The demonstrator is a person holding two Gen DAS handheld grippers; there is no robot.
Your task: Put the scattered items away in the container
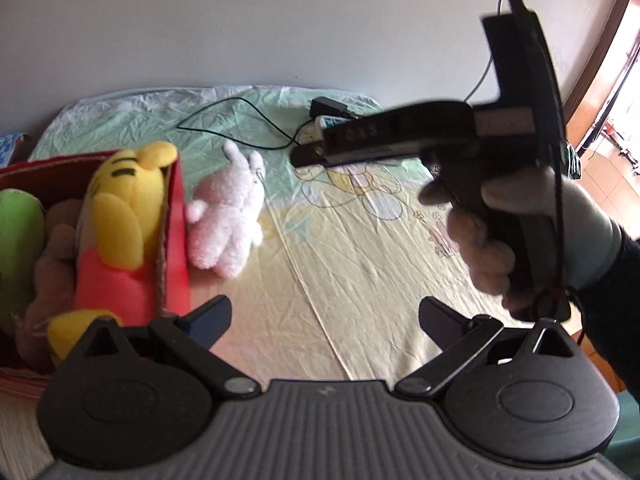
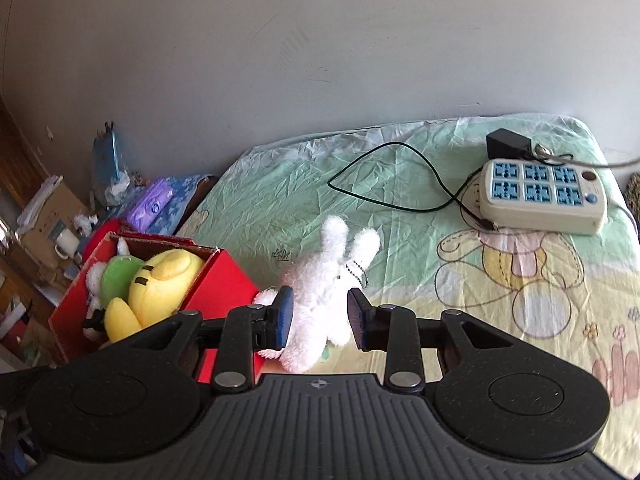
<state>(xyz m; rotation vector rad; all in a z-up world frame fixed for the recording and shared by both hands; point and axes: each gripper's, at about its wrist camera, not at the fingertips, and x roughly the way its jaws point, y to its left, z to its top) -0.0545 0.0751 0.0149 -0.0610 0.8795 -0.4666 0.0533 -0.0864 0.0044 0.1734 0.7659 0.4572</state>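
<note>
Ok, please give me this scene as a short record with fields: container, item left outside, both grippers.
container: red cardboard box, holding yellow plush toy and green plush toy
item outside: white fluffy plush rabbit, on bed sheet beside box
right gripper: open, fingers either side of rabbit
left gripper: open, empty

Plain grey wall behind bed, cartoon-print sheet; daylight from window
</note>
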